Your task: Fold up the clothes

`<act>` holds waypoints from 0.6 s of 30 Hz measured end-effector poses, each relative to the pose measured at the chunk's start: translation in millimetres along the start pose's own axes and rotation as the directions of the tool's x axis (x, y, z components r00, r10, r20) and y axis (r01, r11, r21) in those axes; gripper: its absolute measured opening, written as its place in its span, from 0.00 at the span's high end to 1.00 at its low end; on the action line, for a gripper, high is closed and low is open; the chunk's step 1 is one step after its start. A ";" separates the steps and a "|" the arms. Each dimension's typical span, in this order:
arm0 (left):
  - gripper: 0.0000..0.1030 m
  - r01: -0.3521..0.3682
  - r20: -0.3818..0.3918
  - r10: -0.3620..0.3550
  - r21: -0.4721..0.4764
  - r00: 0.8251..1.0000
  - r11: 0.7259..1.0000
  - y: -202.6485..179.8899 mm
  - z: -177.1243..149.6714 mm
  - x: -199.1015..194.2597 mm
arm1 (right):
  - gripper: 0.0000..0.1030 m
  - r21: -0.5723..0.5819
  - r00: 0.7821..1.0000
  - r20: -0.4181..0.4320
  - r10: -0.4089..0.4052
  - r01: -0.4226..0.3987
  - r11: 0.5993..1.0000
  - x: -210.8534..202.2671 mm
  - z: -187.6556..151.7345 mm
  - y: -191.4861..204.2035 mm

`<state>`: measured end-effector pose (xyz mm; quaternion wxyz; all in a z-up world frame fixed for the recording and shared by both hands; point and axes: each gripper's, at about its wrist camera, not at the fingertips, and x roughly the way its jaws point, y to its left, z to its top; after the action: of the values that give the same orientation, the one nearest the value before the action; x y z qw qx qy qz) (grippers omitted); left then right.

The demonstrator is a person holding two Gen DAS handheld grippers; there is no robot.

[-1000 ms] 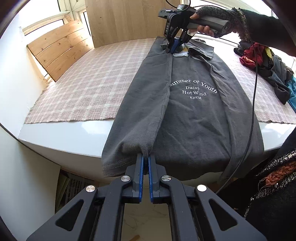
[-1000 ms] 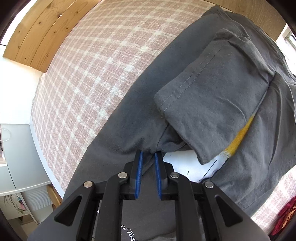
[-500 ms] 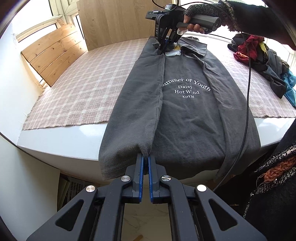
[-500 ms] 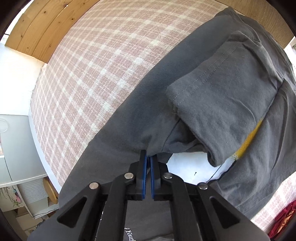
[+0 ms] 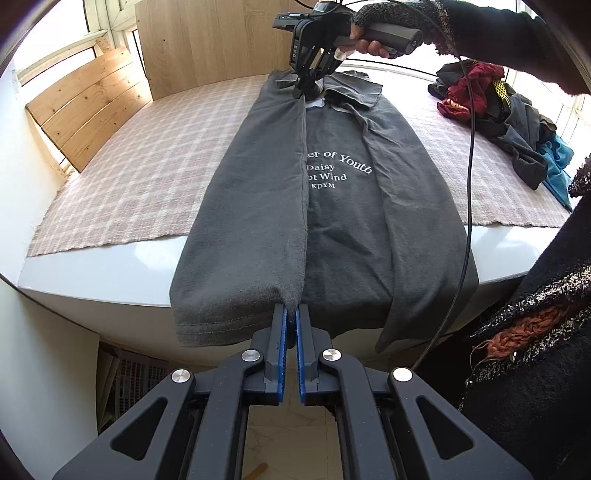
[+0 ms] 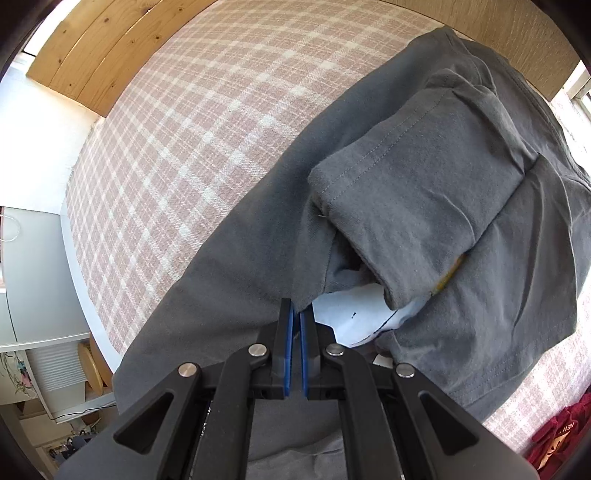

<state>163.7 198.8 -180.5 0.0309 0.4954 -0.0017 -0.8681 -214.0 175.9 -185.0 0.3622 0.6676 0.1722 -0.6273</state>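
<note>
A dark grey T-shirt [image 5: 332, 206] with white lettering lies lengthwise on a pink checked cloth [image 5: 147, 155], its hem hanging over the near table edge. Its left side is folded in, and the fold edge covers the start of the lettering. My left gripper [image 5: 290, 314] is shut on that fold edge at the hem. At the far collar end, my right gripper [image 5: 304, 90], held by a gloved hand [image 5: 373, 33], is shut on the same fold edge. The right wrist view shows my right gripper [image 6: 296, 314] pinching grey fabric beside the folded sleeve [image 6: 406, 206] and a white neck label [image 6: 354, 317].
A heap of red, black and blue clothes [image 5: 509, 118] lies at the table's right. Wooden boards [image 5: 88, 110] stand at the left and back. A black cable [image 5: 469, 184] hangs across the shirt's right side. The person's dark sleeve [image 5: 535, 332] is at the right.
The right gripper closed on the shirt's fold edge near the collar. Both grippers then carried that edge to the right, so the fold now covers part of the lettering.
</note>
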 end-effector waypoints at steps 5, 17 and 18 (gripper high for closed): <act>0.96 0.033 -0.035 -0.034 -0.015 0.999 0.999 -8.8 -7.5 18.7 | 0.96 -0.026 0.999 -0.010 -0.052 0.052 0.998 14.1 -4.8 -9.1; 0.72 -0.040 -0.019 0.037 -0.179 0.999 0.983 92.2 -25.6 -4.3 | 0.80 -0.103 0.993 0.097 -0.069 0.079 0.992 -38.8 -50.9 -15.4; 0.72 -0.047 -0.024 0.044 -0.164 0.999 0.985 96.6 -19.9 -0.1 | 0.80 -0.102 0.992 0.119 -0.052 0.064 0.993 -47.5 -57.7 -17.1</act>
<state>185.9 102.9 -187.3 0.0916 0.4996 0.0588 -0.8594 -191.9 238.5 -146.7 0.3880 0.6046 0.2030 -0.6653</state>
